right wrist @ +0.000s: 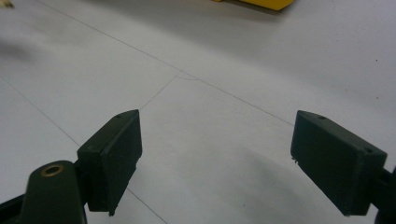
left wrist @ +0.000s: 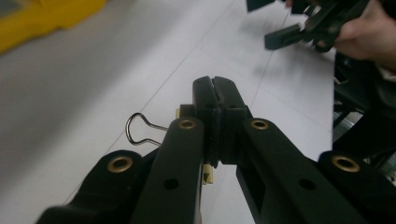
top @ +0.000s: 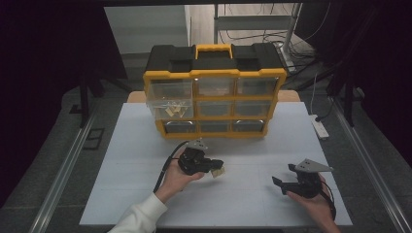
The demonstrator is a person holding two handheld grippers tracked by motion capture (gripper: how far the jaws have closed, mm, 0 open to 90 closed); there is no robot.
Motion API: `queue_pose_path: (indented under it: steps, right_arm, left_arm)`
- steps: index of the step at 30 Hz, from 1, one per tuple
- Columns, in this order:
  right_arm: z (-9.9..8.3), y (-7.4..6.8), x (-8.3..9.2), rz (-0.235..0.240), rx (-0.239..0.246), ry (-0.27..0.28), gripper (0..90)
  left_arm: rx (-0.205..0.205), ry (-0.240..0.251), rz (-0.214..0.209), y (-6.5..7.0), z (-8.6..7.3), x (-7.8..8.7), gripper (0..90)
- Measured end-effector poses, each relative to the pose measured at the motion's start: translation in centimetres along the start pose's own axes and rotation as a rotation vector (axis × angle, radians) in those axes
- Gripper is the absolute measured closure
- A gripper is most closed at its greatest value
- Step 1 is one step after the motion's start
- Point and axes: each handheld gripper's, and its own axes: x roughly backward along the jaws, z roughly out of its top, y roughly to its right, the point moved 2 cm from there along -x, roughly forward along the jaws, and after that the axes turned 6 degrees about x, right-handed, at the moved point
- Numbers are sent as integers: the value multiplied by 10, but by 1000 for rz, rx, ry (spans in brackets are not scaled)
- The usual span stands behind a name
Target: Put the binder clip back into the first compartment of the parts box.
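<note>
Clamping a cream binder clip point(left wrist: 208, 173), left claw point(left wrist: 215, 93) closed, right claw point(right wrist: 217, 158) spread wide, holding nothing

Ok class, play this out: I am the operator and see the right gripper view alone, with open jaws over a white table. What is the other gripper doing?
Observer: The left gripper is shut on a cream binder clip, whose wire handle sticks out to one side.
Operator: Are there more clips about?
Observer: Yes, more cream clips lie in the top left drawer of the yellow organiser, and that drawer is pulled out.
Operator: And the other drawers?
Observer: They look pushed in, flush with the yellow frame.
</note>
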Motion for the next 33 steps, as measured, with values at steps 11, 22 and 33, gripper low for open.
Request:
queue_pose_path:
  steps: [11, 22, 33]
  right_arm:
    - [0, 1, 1, 10, -9, 17, 169]
    - [-1, -1, 4, -2, -8, 11, 168]
    - [0, -1, 4, 0, -9, 13, 168]
  left_arm:
    - [-12, 160, -8, 21, 14, 53, 893]
    - [-76, 288, -22, 48, 39, 94, 892]
    - [-96, 396, -6, 66, 81, 145, 892]
